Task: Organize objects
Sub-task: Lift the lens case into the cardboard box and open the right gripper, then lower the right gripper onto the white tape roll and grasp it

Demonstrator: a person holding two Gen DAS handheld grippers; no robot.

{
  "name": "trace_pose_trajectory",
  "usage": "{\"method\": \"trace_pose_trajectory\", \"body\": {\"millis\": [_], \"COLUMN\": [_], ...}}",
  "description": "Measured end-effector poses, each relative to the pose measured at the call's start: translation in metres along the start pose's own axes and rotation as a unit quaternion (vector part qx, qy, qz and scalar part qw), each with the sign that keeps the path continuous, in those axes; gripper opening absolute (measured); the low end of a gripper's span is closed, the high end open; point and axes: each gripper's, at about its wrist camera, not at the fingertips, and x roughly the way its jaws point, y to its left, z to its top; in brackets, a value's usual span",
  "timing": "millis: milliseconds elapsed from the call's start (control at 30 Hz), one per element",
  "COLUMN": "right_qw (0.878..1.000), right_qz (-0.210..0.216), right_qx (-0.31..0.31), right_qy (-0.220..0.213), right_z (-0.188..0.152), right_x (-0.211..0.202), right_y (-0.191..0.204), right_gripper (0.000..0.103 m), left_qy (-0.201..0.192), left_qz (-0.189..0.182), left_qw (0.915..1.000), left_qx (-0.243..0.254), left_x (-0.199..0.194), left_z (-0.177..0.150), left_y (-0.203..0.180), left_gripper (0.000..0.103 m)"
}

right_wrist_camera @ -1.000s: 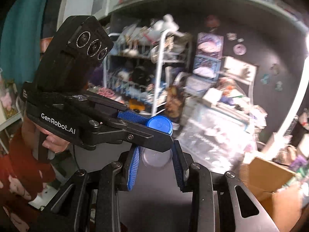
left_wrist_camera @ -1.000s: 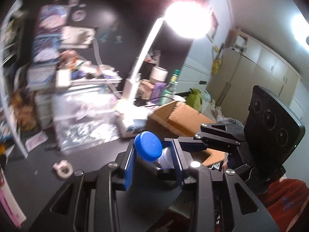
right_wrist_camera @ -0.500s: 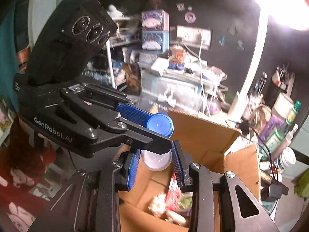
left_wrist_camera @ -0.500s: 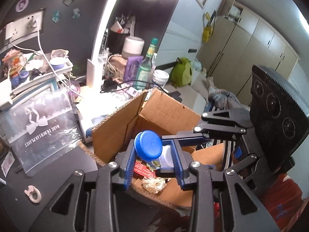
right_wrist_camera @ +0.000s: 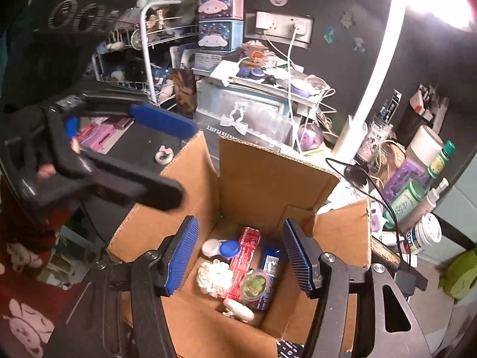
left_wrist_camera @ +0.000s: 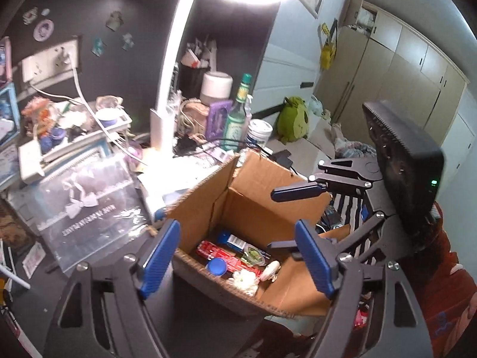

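A white container with a blue cap (right_wrist_camera: 223,247) lies on its side at the bottom of the open cardboard box (right_wrist_camera: 259,173), touching neither gripper. In the left wrist view its blue cap (left_wrist_camera: 216,266) shows down in the same box (left_wrist_camera: 253,197). My left gripper (left_wrist_camera: 237,255) hangs over the box with its jaws opening and nothing between the blue pads. My right gripper (right_wrist_camera: 240,256) is over the box too, jaws opening and empty. Each gripper shows in the other's view: the right gripper (left_wrist_camera: 290,217) at the box's right, the left gripper (right_wrist_camera: 183,162) at its left flap.
The box also holds a red pack (right_wrist_camera: 244,262), a white puffy item (right_wrist_camera: 215,277) and a green round packet (right_wrist_camera: 256,286). Bottles (right_wrist_camera: 417,191) and a white lamp post (right_wrist_camera: 372,89) stand right of it. A clear bag (left_wrist_camera: 89,208) and a tape roll (right_wrist_camera: 163,155) lie to the left.
Both grippers carried the blue-capped container over to the box, then both sets of jaws opened and the container dropped in among the other items.
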Motion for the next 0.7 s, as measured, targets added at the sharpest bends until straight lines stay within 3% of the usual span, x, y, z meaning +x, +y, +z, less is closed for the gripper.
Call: {"method": "trace_pose_trajectory", "body": {"millis": [367, 467, 600, 700], "right_qw": [1.000, 0.999, 0.998, 0.998], "right_qz": [-0.016, -0.019, -0.018, 0.009], "right_qx": [0.000, -0.002, -0.025, -0.035], "right_qy": [-0.022, -0.033, -0.046, -0.050], "right_z": [0.019, 0.029, 0.040, 0.050], "right_x": [-0.010, -0.012, -0.007, 0.010], "right_y": [0.021, 0.039, 0.073, 0.102], "right_gripper": [0.056, 0.056, 0.056, 0.060], "left_qy": [-0.056, -0.074, -0.097, -0.110], "left_qz": [0.030, 0.028, 0.054, 0.075], "left_qw": [0.9979, 0.9966, 0.9931, 0.9892], "left_qx": [-0.011, -0.020, -0.036, -0.062], "left_x": [-0.054, -0.072, -0.098, -0.112], "left_z": [-0.030, -0.043, -0.067, -0.090], "left_y": [0.025, 0.037, 0.060, 0.083], "left_gripper": [0.082, 0.082, 0.084, 0.084]}}
